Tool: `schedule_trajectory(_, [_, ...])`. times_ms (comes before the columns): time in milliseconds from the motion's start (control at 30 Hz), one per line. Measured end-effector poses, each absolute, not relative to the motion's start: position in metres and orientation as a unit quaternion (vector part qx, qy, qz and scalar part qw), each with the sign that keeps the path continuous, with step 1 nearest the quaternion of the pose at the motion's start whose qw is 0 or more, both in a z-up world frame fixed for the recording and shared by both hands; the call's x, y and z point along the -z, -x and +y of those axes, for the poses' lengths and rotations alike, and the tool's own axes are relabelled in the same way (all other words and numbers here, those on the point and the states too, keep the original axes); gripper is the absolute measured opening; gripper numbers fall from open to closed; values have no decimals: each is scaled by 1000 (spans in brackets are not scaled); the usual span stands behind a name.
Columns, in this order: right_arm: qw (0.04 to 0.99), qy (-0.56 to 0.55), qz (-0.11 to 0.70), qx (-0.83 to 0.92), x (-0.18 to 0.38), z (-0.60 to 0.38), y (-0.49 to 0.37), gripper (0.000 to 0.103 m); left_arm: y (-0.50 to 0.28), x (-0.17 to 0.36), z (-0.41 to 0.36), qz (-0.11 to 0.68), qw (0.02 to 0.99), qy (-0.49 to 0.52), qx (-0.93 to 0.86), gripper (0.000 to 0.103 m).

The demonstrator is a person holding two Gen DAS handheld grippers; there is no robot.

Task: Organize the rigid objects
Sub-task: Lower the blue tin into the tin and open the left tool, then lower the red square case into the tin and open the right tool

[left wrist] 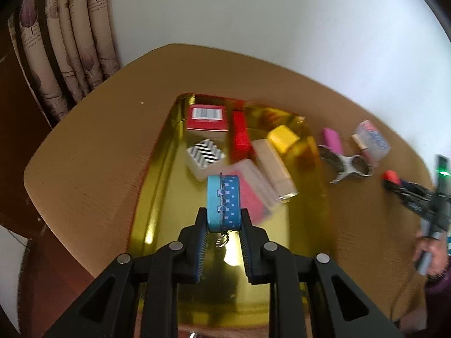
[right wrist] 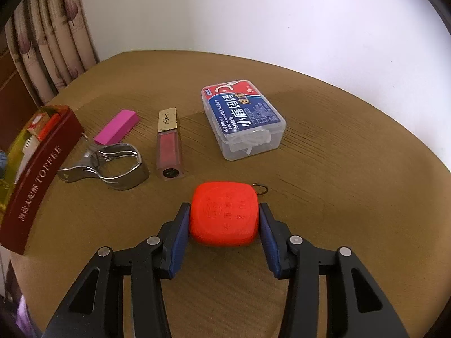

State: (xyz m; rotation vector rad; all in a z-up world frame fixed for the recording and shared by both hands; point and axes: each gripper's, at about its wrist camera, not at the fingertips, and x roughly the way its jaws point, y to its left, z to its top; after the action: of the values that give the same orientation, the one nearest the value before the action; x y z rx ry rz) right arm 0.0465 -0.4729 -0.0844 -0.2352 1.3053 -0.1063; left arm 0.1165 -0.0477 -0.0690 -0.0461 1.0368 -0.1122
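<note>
Presently the left gripper (left wrist: 224, 219) clamps a blue round tin (left wrist: 223, 203) on edge, held above the gold tray (left wrist: 157, 152). Inside the tray's far half lie a red barcoded box (left wrist: 207, 118), a zigzag-patterned box (left wrist: 205, 155), a red bar (left wrist: 241, 136), a yellow block (left wrist: 282, 138), a tan box (left wrist: 274, 169) and what appears, through blur, to be a pink case (left wrist: 252, 188). The right gripper (right wrist: 224, 218) grips a red tape measure (right wrist: 224, 217) at the table (right wrist: 338, 197), near the floss box (right wrist: 242, 121) and lip gloss (right wrist: 168, 143).

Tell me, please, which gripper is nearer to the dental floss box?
Right: the right gripper sits just short of the dental floss box; the left gripper hovers over the gold tin.
</note>
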Motion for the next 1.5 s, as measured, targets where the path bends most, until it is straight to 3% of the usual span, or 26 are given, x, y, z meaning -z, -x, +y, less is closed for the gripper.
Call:
schedule_trajectory(400, [817,74,572,25,35,-442,-30,43,-135,91,-41,511,860,-1,22,22])
schedule_trajectory(533, [821,71,566,0,25,-418,-31,43,-133,86,-44,503,864,-22,12,38])
schedule_trajectory(800, [822,52,561,-87,11,-343,-40,43,-101,51,-40,465,885,11,9,40])
schedule_trajectory(1100, [788,36,592,-162,54,-247,-58,43,-35,30,-30,416,908,34,-12,44])
schedule_trajectory(1500, [762,65,631,-130,122,-220,-61,43,-32,39,-16,416,907,66,19,45])
